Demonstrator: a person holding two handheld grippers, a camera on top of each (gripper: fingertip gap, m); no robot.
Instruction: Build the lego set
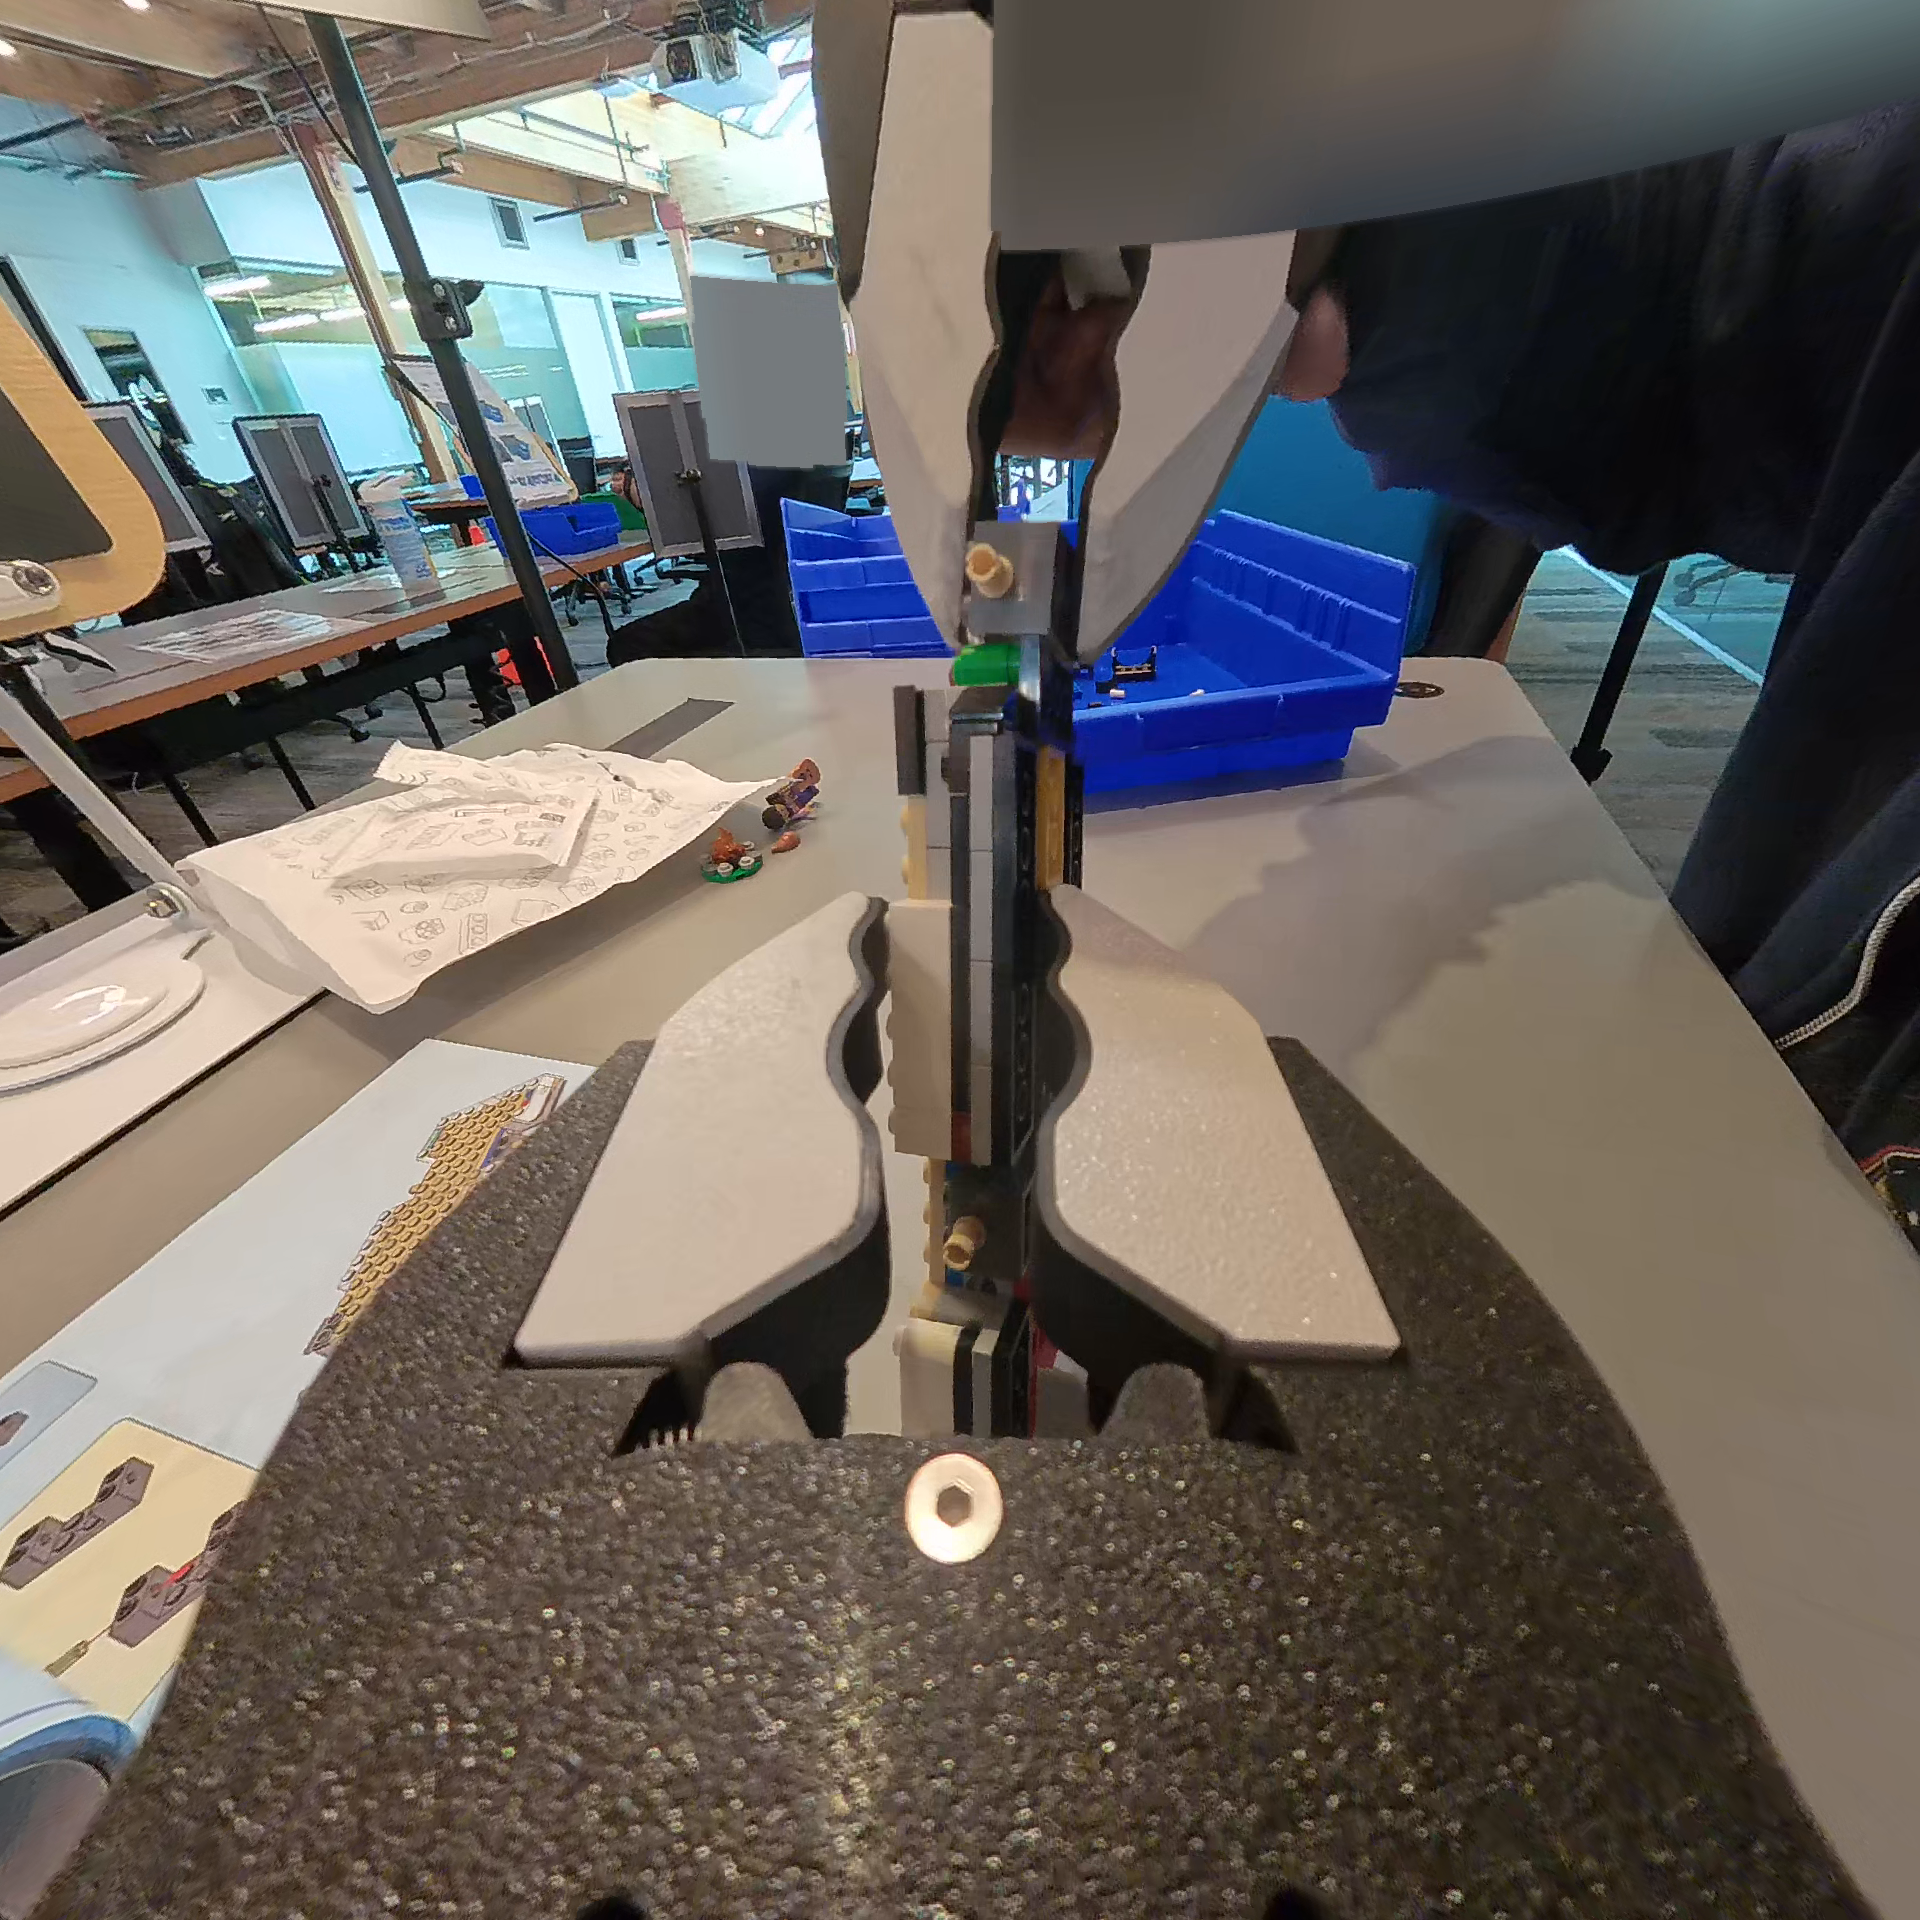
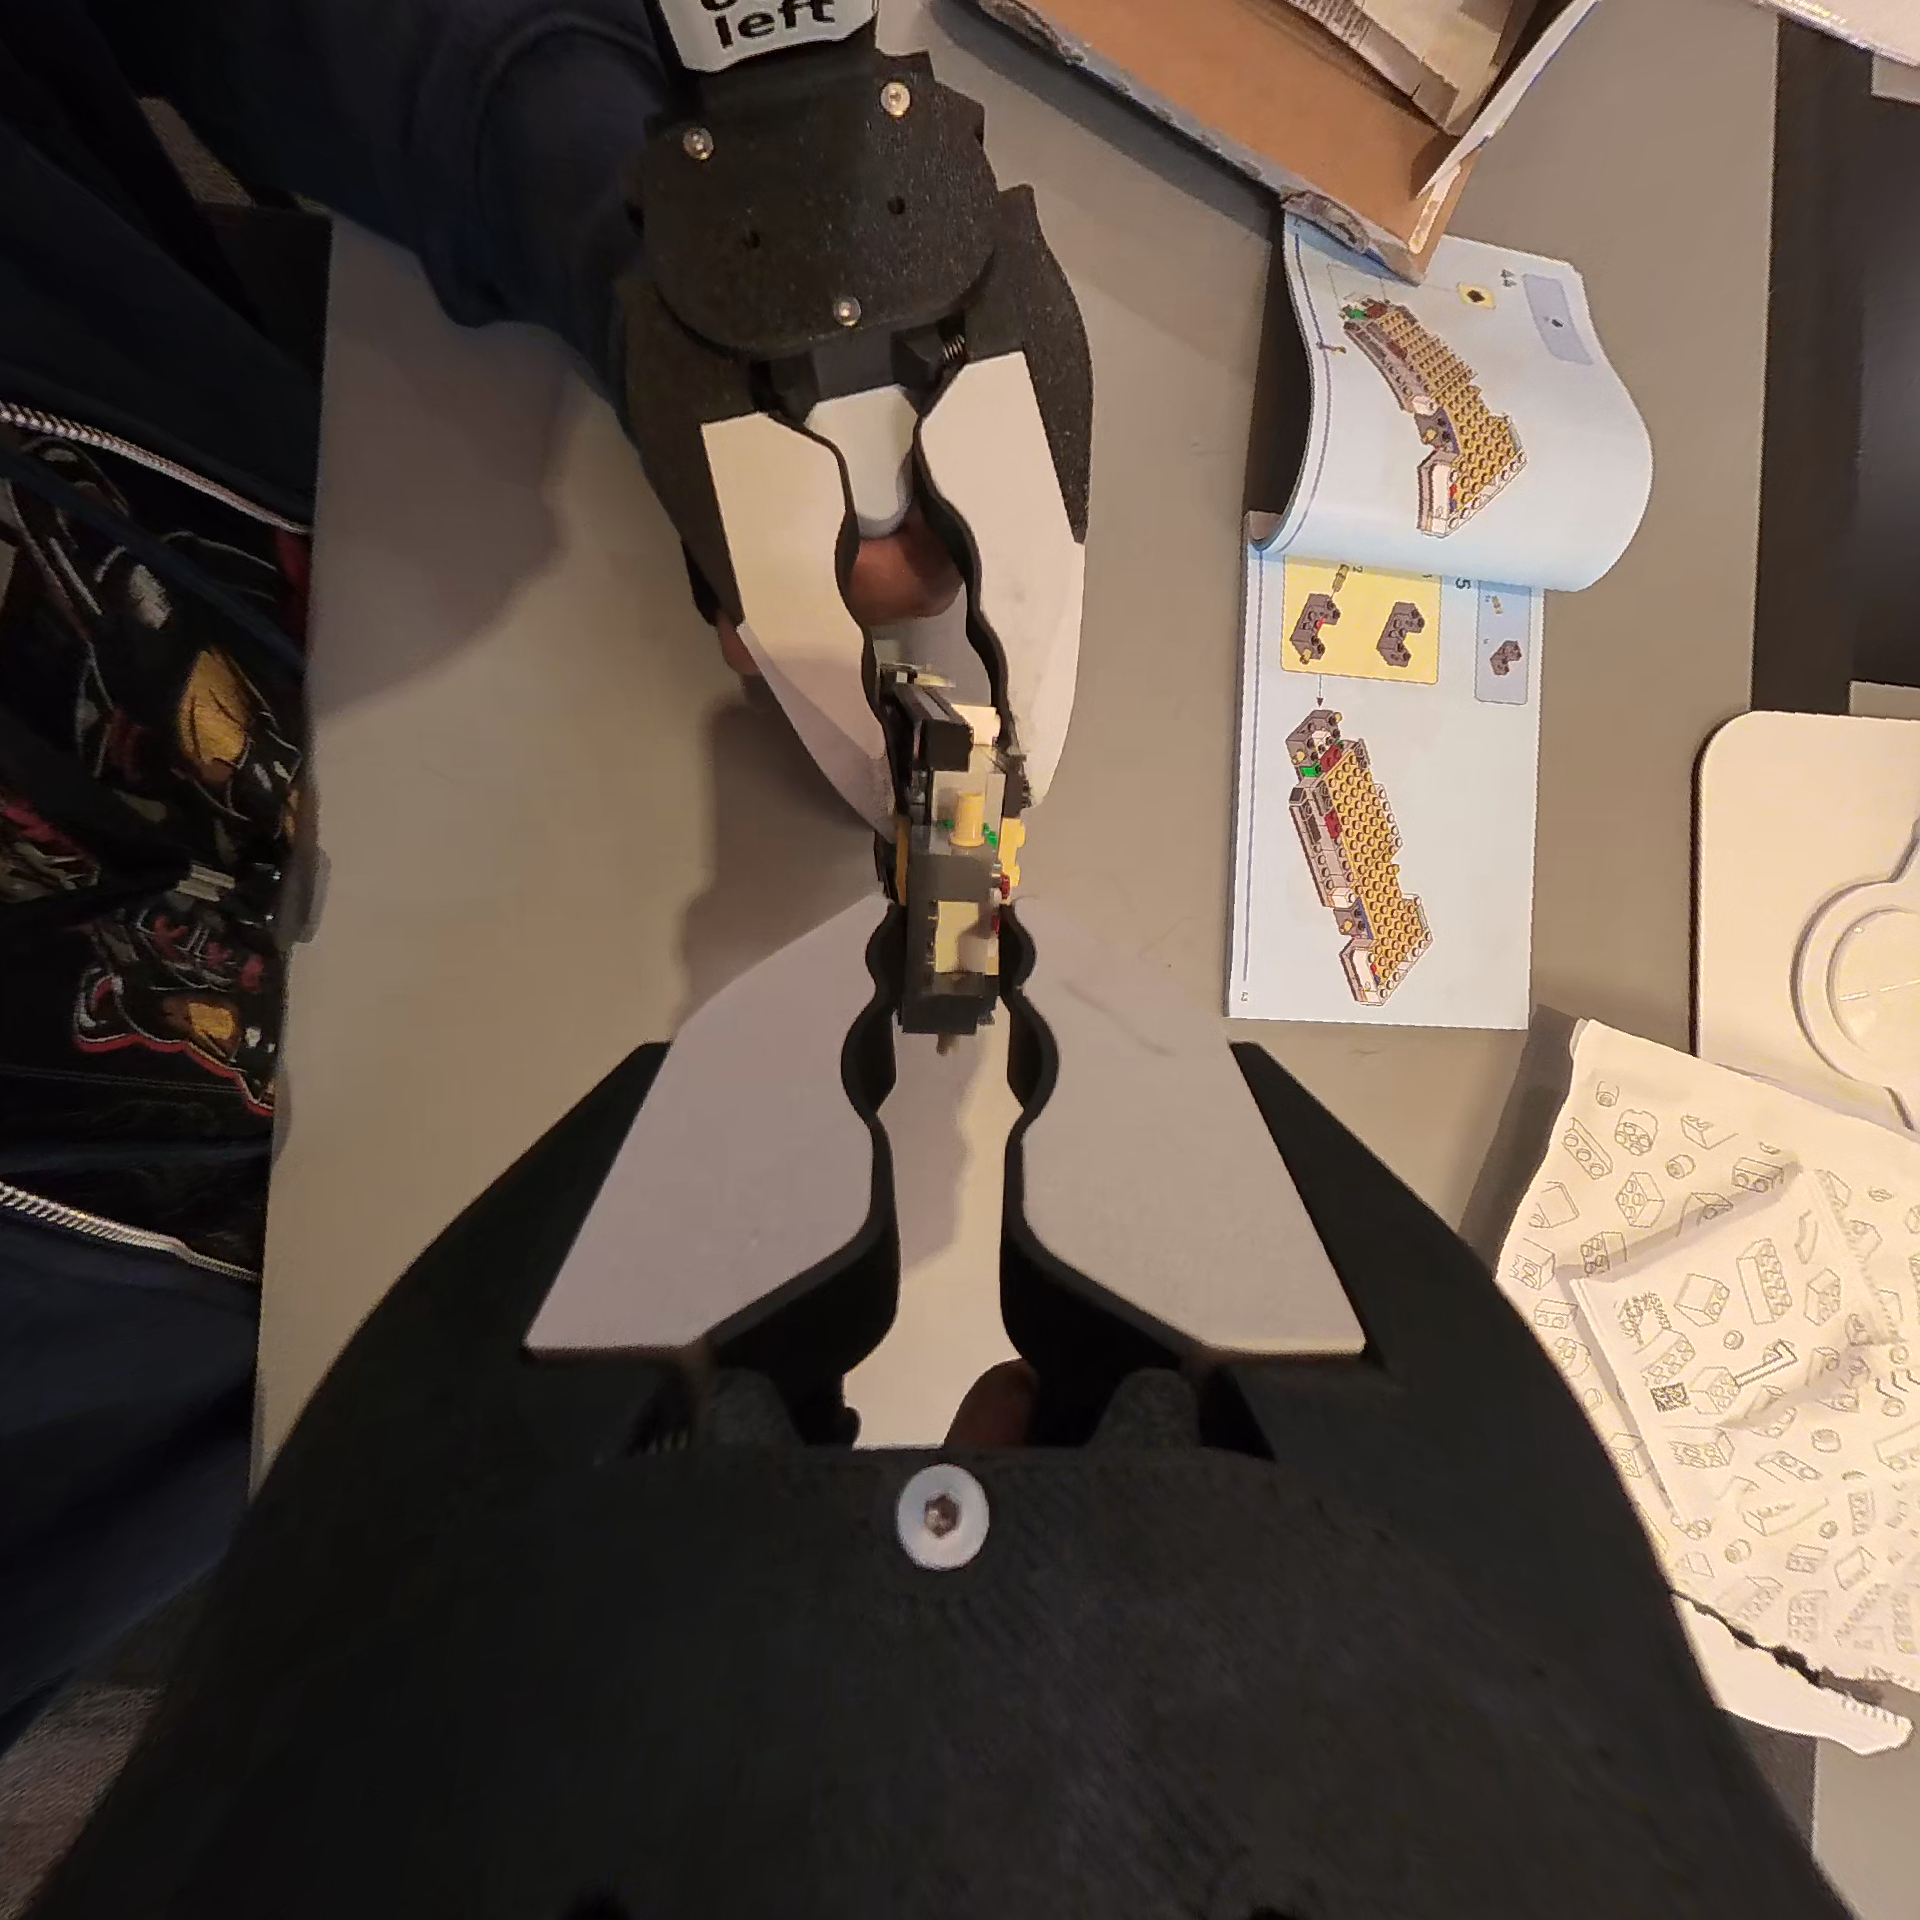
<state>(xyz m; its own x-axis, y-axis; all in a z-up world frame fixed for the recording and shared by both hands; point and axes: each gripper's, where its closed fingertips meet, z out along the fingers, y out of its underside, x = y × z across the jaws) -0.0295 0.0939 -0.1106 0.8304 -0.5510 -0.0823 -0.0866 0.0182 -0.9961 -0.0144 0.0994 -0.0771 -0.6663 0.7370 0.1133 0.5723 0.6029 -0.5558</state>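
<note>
My left gripper [image 1: 966, 914] is shut on a long brick assembly [image 1: 977, 831] of black, grey, white and tan pieces. It holds the assembly edge-on above the grey table [image 1: 1403, 935], with both pads pressed on its sides. My right gripper [image 1: 1023, 639] comes from the far side and is shut on a small grey brick with a tan pin [image 1: 1013, 587], which sits at the far end of the assembly just above a green piece [image 1: 982, 665]. In the right wrist view my right gripper [image 2: 951, 940] clamps that end of the assembly [image 2: 951, 894], and my left gripper [image 2: 961, 800] holds it from the opposite side.
A blue bin [image 1: 1247, 644] with small parts stands at the back of the table. A printed paper bag [image 1: 447, 862] [image 2: 1714, 1351], a minifigure [image 1: 790, 795], an open instruction booklet [image 2: 1382, 790], a cardboard box [image 2: 1403, 104] and a white lamp base [image 2: 1818, 883] lie around. A person's dark jacket [image 2: 135, 727] is alongside. The tips of one gripper are about 4 cm away from the tips of the other.
</note>
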